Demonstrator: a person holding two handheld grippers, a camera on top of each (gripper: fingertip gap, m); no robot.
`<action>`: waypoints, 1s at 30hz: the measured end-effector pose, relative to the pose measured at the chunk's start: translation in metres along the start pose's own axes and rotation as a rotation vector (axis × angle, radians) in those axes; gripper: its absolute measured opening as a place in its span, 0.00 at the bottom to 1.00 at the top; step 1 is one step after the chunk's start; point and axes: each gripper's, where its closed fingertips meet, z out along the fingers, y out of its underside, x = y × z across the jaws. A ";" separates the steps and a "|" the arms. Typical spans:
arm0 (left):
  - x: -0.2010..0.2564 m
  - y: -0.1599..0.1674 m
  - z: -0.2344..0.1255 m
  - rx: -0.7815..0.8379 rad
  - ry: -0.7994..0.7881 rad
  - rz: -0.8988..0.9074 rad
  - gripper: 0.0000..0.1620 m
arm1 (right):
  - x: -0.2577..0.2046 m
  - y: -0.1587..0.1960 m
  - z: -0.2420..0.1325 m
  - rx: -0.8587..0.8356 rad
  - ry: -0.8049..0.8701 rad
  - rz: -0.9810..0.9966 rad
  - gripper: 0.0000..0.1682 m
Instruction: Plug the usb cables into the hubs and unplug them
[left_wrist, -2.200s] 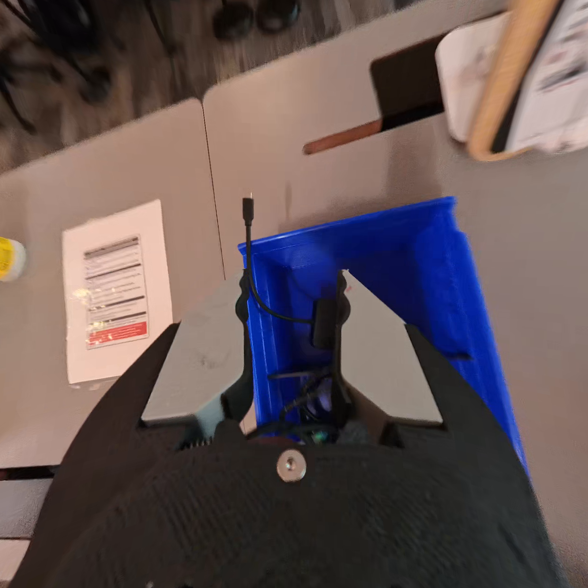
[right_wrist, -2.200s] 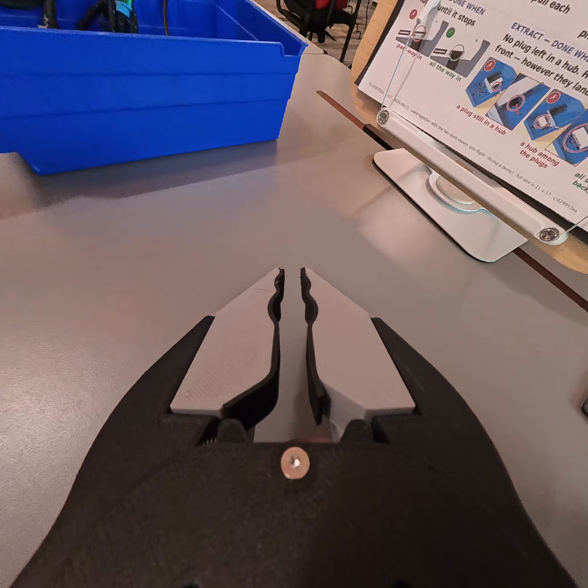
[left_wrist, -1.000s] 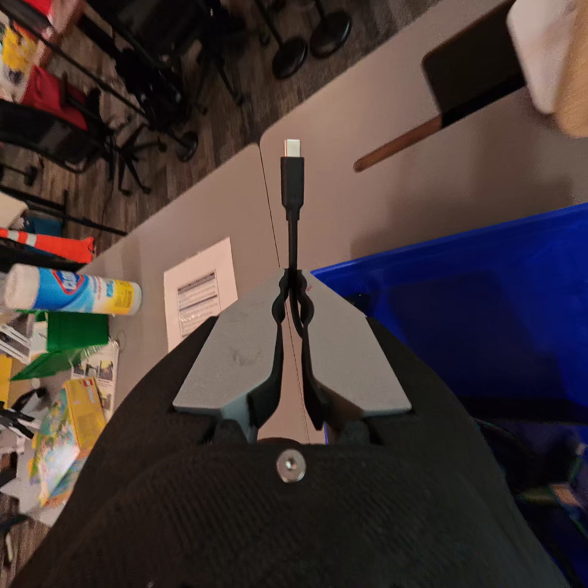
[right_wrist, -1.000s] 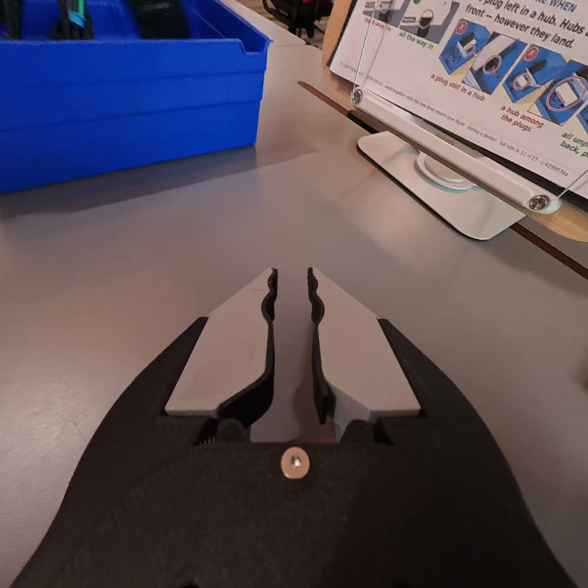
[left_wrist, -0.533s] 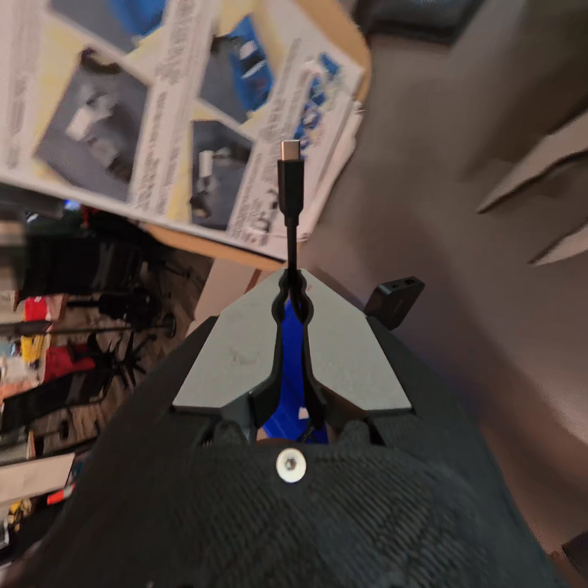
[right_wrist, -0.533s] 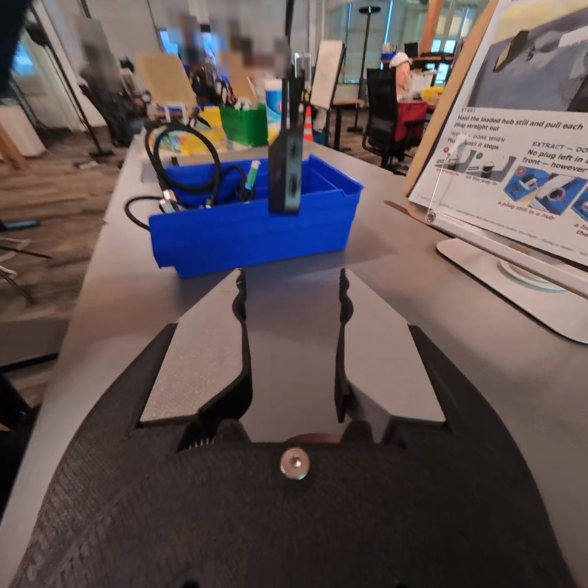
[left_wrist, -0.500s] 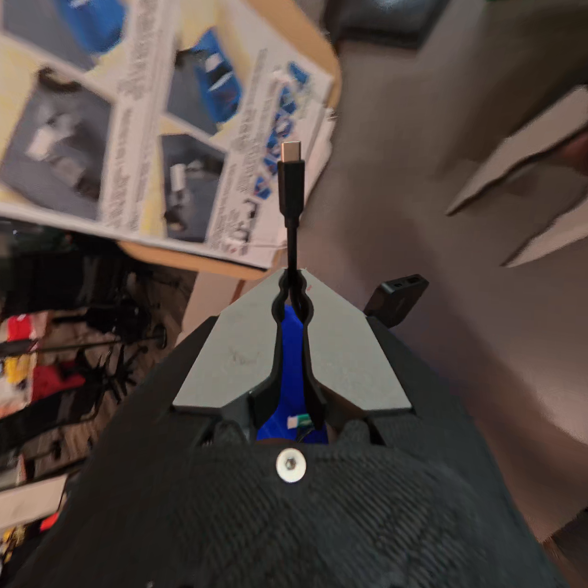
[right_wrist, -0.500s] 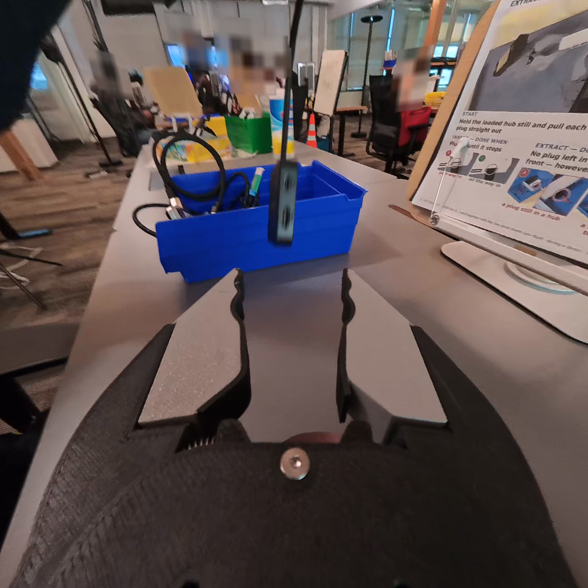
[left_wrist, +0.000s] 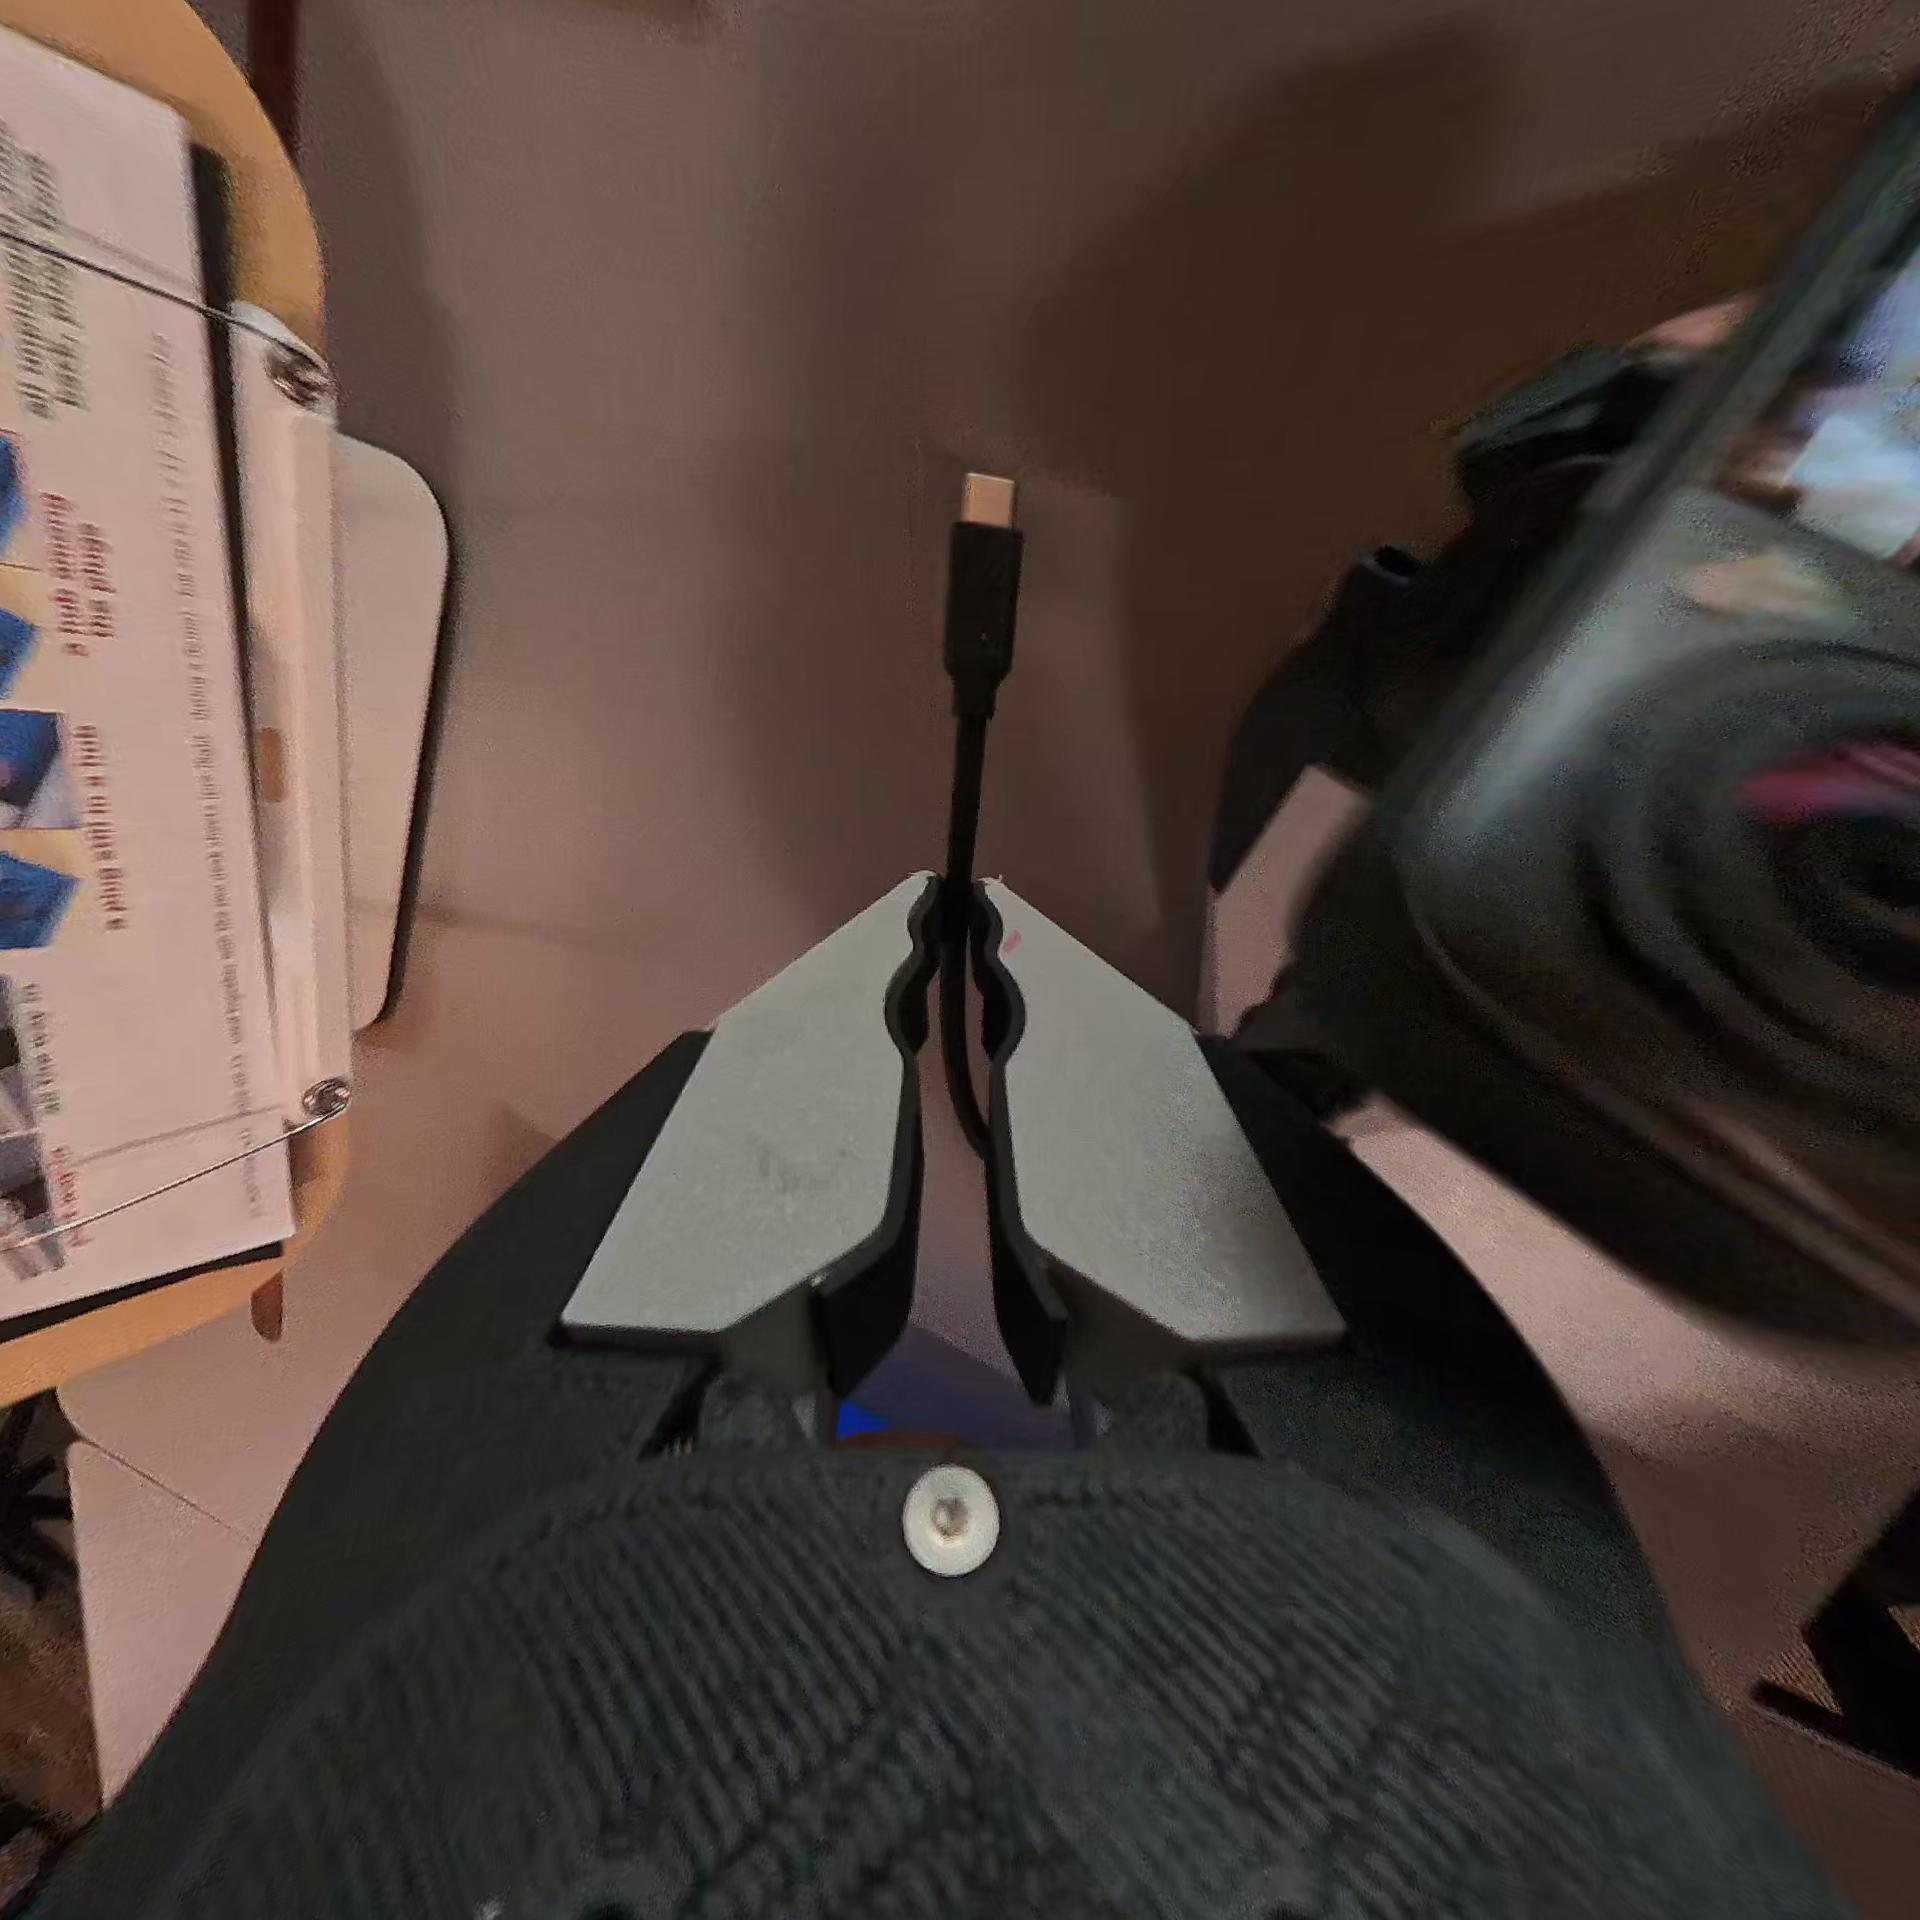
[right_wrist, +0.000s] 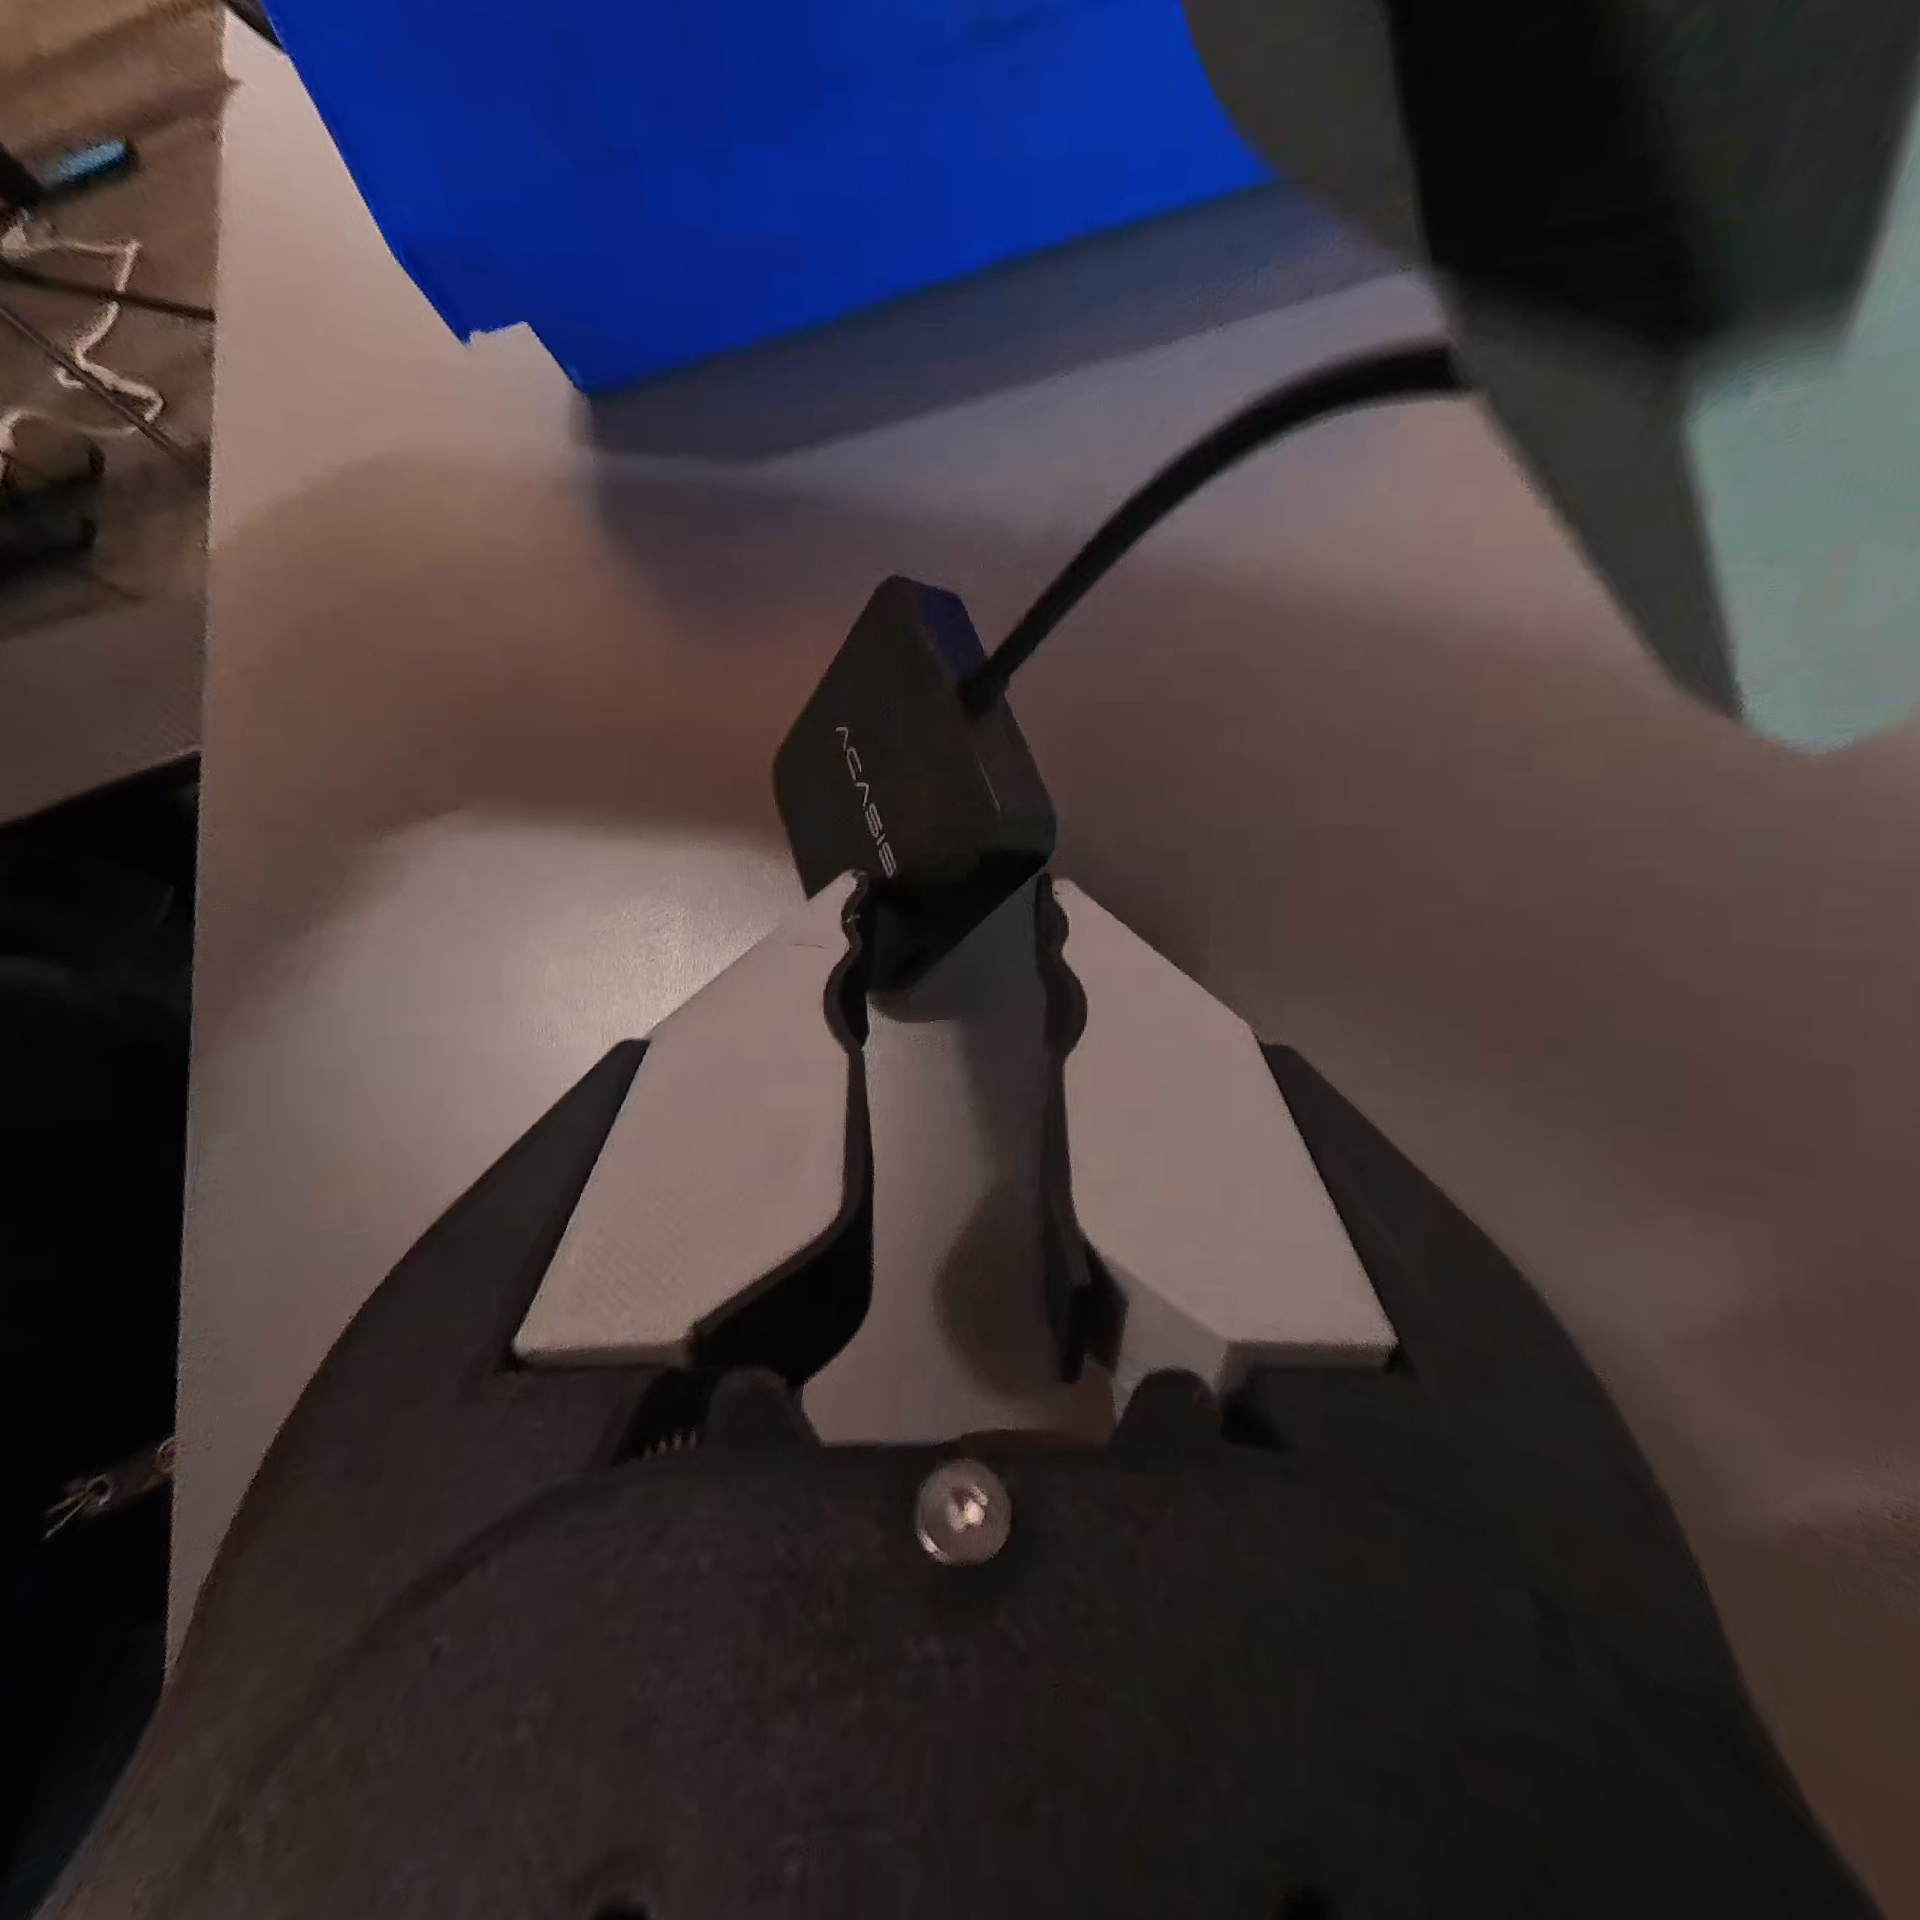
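A: Report the left gripper (left_wrist: 957, 883).

B: Its jaws were clamped on a thin black cable (left_wrist: 964, 790). The cable stood straight out past the tips and ended in a black plug with a small metal connector (left_wrist: 985, 582), clear of the grey surface (left_wrist: 727, 312) beyond it.

A: And the right gripper (right_wrist: 948, 894)?

B: Its jaws were closed on the near end of a small black hub (right_wrist: 909, 769). The hub sat tilted between the tips, above the surface and not resting on it. A black cable left its far right edge and ran up to the right, where it passed behind a blurred dark shape. Whether this was the cable in the left gripper could not be told.

A: Surroundings?

B: In the left wrist view, a printed instruction sheet on a wooden board with a white stand (left_wrist: 156, 727) stood at the left. At the right, the other gripper's body and camera lens (left_wrist: 1714, 883) loomed close and blurred. In the right wrist view, a blue bin (right_wrist: 779, 156) sat on the surface at the far side, well beyond the hub.
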 end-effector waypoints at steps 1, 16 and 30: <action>-0.001 0.002 0.012 -0.018 -0.002 -0.001 0.02 | 0.000 0.002 -0.001 -0.013 -0.001 0.001 0.18; -0.049 0.134 -0.061 -0.127 -0.174 -0.475 0.36 | 0.033 -0.009 -0.032 0.074 0.181 -0.010 0.17; -0.112 0.235 -0.038 -0.348 -0.343 -0.660 0.38 | 0.039 -0.004 -0.024 0.051 0.246 -0.026 0.17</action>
